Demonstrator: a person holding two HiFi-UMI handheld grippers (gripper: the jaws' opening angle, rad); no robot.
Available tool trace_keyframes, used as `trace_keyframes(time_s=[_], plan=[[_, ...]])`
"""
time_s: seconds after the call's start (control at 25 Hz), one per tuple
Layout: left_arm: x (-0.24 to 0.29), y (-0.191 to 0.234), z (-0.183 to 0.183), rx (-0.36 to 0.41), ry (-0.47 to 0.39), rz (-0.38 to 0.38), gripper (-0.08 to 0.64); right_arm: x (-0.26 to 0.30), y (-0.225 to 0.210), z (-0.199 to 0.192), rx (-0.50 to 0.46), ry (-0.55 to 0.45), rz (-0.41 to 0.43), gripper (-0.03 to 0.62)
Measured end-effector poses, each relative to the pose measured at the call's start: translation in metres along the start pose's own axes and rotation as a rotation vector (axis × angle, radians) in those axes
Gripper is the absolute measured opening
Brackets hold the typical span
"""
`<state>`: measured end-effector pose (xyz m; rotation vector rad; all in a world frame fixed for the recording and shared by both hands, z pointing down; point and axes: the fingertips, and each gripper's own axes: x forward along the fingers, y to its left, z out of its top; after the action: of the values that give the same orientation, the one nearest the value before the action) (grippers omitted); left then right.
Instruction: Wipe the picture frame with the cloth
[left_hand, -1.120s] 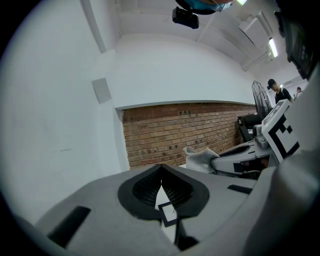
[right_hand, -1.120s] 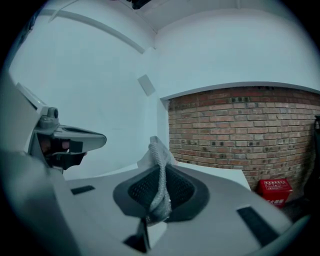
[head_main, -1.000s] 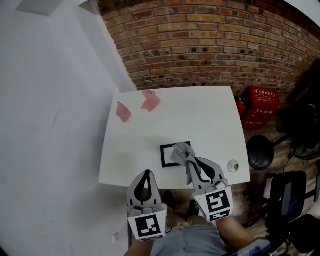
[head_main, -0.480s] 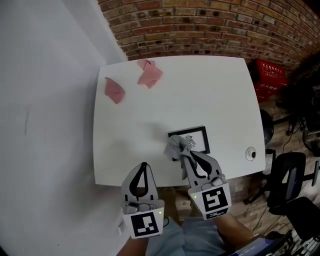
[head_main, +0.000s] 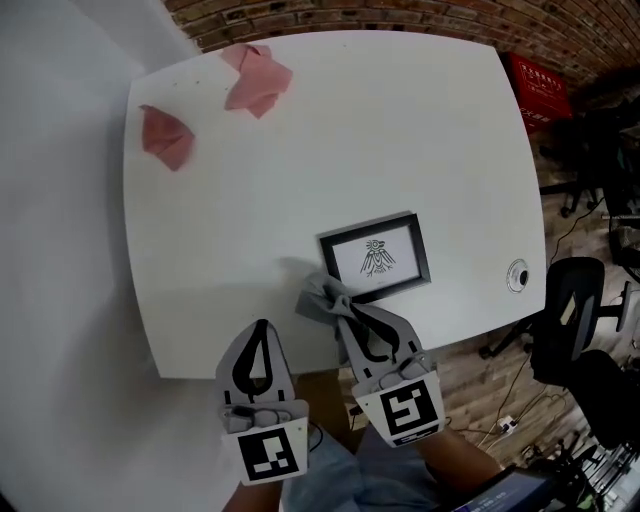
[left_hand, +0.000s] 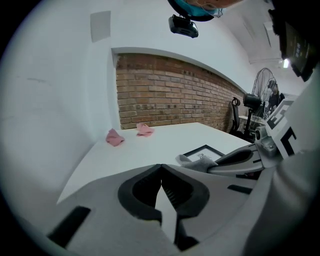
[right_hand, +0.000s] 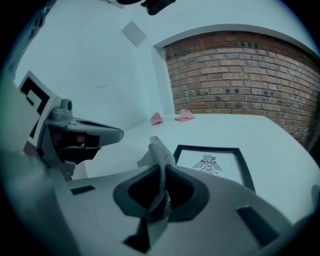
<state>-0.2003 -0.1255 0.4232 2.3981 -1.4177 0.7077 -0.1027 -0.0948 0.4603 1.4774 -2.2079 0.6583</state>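
At table (head_main: 350, 130) edge, 6 o'clock: right gripper (head_main: 343, 318) pinched grey cloth (head_main: 318, 300) by picture frame (head_main: 375, 258), 7 o'clock corner, for wiping; left gripper (head_main: 262, 328) closed, idle.

White rectangular table (head_main: 400, 130): one crumpled pink cloth (head_main: 166, 136) at its far left corner, a second pink cloth (head_main: 256, 78) near it. Small round object (head_main: 517, 276) at the table's right edge. Red plastic crate (head_main: 541, 86) beyond that edge.
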Motion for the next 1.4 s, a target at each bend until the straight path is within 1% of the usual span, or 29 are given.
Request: trace_keyframes(time_s=[0.16, 0.56, 0.8, 1.4], plan=[[0.010, 0.002, -0.011, -0.011, 0.024, -0.019, 0.009, 0.006, 0.002, -0.013, 0.008, 0.038, 0.004, 0.037], [0.013, -0.001, -0.012, 0.006, 0.018, -0.020, 0.009, 0.007, -0.004, -0.017, 0.024, 0.032, -0.006, 0.035], [0.011, -0.012, -0.005, 0.018, 0.011, -0.026, 0.009, -0.001, -0.015, -0.019, 0.057, 0.027, -0.019, 0.035], [0.015, -0.044, 0.002, 0.051, 0.014, -0.060, 0.009, -0.017, -0.055, -0.028, 0.073, 0.015, -0.084, 0.035]])
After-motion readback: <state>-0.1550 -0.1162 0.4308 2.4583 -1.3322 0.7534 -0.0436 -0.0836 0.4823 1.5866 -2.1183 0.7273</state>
